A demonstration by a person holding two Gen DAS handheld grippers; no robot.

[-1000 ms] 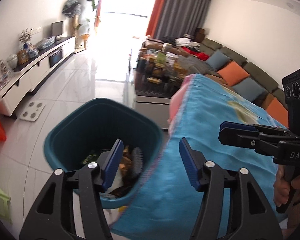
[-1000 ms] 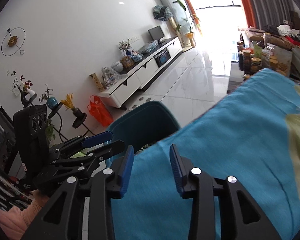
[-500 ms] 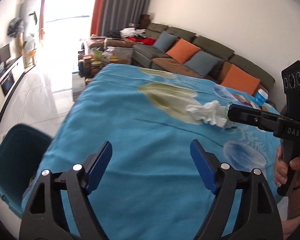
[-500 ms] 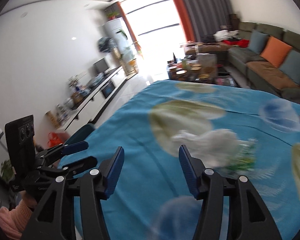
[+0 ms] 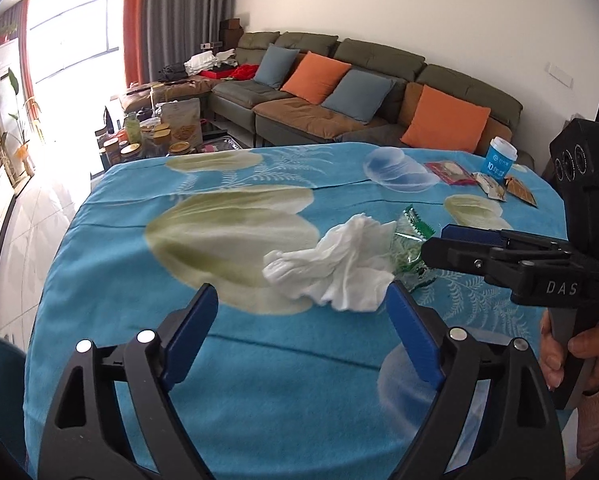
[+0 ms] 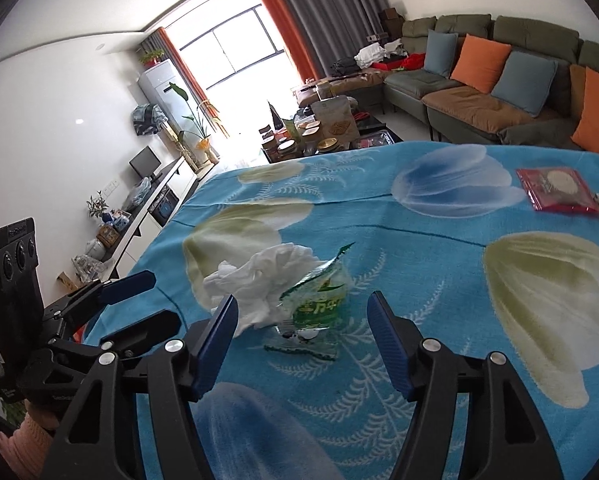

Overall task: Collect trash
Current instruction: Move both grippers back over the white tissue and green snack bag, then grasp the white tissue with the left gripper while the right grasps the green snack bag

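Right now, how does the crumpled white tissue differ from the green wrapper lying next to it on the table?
The crumpled white tissue is opaque, plain and bunched into soft folds; the green wrapper is glossy, partly see-through and printed, with a torn edge sticking up. The tissue looks the bulkier of the two, the wrapper thinner and stiffer. The tissue lies nearer the left tool, the wrapper nearer the right tool. Both rest touching each other on the blue floral tablecloth, ungripped.
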